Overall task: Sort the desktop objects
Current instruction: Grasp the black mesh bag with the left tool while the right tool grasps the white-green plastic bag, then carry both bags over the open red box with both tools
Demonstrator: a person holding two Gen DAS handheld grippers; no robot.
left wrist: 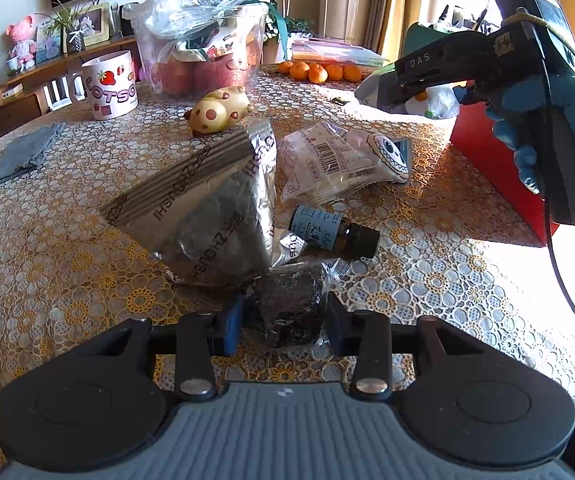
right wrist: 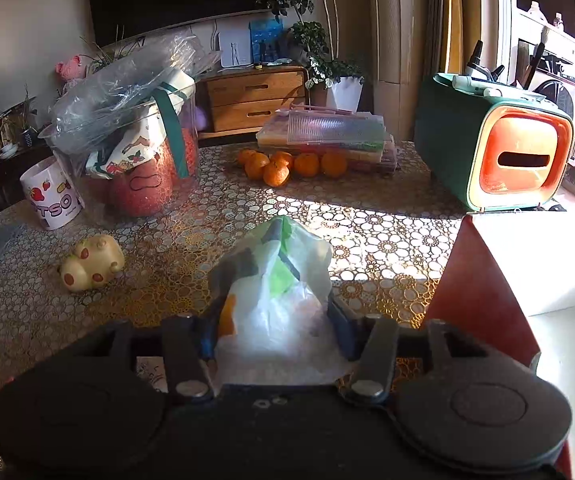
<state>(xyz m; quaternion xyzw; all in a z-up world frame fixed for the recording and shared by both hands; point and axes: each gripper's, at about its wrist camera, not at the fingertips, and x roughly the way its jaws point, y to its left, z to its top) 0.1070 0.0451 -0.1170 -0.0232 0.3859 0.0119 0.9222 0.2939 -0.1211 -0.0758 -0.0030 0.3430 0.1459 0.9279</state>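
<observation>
L gripper (left wrist: 283, 318) clamped on dark snack pack (left wrist: 287, 308), R gripper (right wrist: 273, 322) squeezing white bag (right wrist: 275, 280); both gripped for sorting, prob into red box (right wrist: 483, 280).

Foil pouch (left wrist: 207, 204) at the worktop (left wrist: 47, 240) centre, small bottle (left wrist: 333, 232) just right of it, mug (left wrist: 109, 84) behind left, oranges (right wrist: 287, 166) far back, pig figurine (left wrist: 217, 112) between mug and pouch.

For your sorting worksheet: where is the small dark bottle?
In the left wrist view, the small dark bottle lies on its side, right of the silver pouch.
</observation>
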